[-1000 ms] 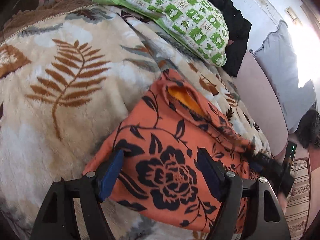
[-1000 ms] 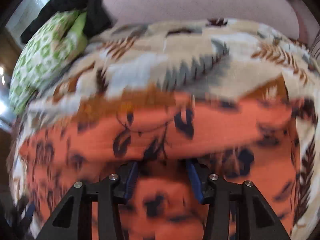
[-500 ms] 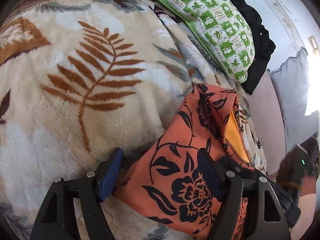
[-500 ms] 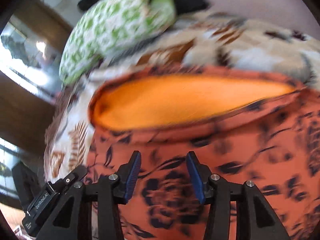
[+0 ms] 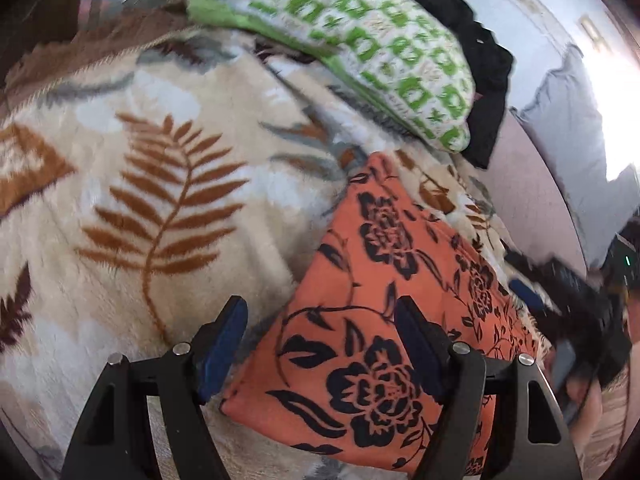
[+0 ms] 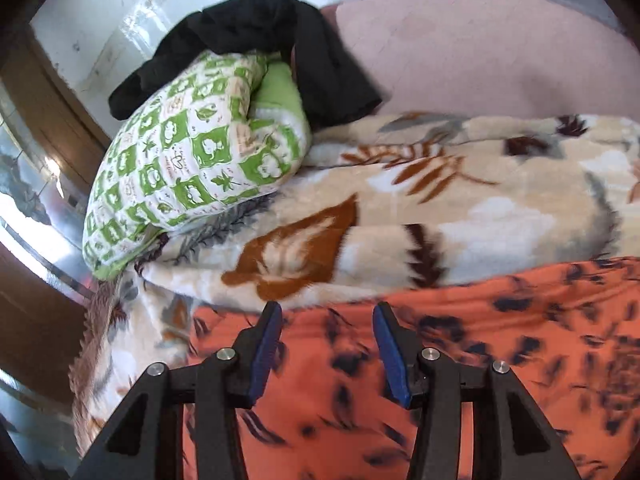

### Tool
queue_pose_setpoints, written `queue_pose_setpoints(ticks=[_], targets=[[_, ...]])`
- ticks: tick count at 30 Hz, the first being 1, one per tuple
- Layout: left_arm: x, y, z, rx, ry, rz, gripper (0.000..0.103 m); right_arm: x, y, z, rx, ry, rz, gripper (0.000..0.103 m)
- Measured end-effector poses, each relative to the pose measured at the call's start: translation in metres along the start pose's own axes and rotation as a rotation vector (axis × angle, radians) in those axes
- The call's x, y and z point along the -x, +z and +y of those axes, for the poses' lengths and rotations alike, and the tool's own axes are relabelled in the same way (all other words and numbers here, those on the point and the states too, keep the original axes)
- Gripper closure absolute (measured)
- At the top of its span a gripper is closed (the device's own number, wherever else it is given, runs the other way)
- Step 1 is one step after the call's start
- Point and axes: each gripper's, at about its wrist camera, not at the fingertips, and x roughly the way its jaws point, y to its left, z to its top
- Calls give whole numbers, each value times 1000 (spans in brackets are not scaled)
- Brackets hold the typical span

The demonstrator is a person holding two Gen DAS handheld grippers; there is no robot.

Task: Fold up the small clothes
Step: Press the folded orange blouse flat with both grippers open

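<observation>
An orange garment with black flowers (image 5: 384, 320) lies folded on a cream leaf-patterned blanket (image 5: 160, 200). My left gripper (image 5: 320, 324) is open, its jaws wide apart over the garment's near left corner, holding nothing. In the right wrist view the same garment (image 6: 500, 360) fills the lower right, blurred. My right gripper (image 6: 326, 328) is open just above the garment's far edge, with nothing between its blue pads. The right gripper also shows blurred at the right edge of the left wrist view (image 5: 560, 304).
A green-and-white checked pillow (image 5: 360, 36) lies at the back of the blanket (image 6: 440, 208), with a black garment (image 6: 280, 52) draped behind it. A pink sheet (image 6: 480, 60) and a grey cushion (image 5: 568, 152) lie beyond. A wooden frame (image 6: 48, 112) is at left.
The raised flap with its orange lining has come down and the garment now lies flat. My right gripper has drawn back toward the garment's far edge; both grippers stay open.
</observation>
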Motion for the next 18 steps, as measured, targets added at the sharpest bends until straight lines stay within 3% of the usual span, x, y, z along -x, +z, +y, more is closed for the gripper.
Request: queue_pose_setpoints(ticks=[4,7,10,13,15,18], targets=[[5,-10,-34,-137,2,-36,27,65,-48,-66,-18,-71,3,54],[-6,-21,-51,-199,30,6,27,106,-90,-113,-64,-123,16,56],[-29,-36,-57,-260,148,90,27,133,-127,-154,-132,-155,10,56],[-38,-49,-71,-394,258,64,20,123,-160,-193,-203,-145,93,55],[-38,-53,-75,-422,289,50,20,130,-166,-190,-160,-131,20,55],[-24,-55,-78,-407,279,7,20,134,-161,-183,-122,-163,22,55]])
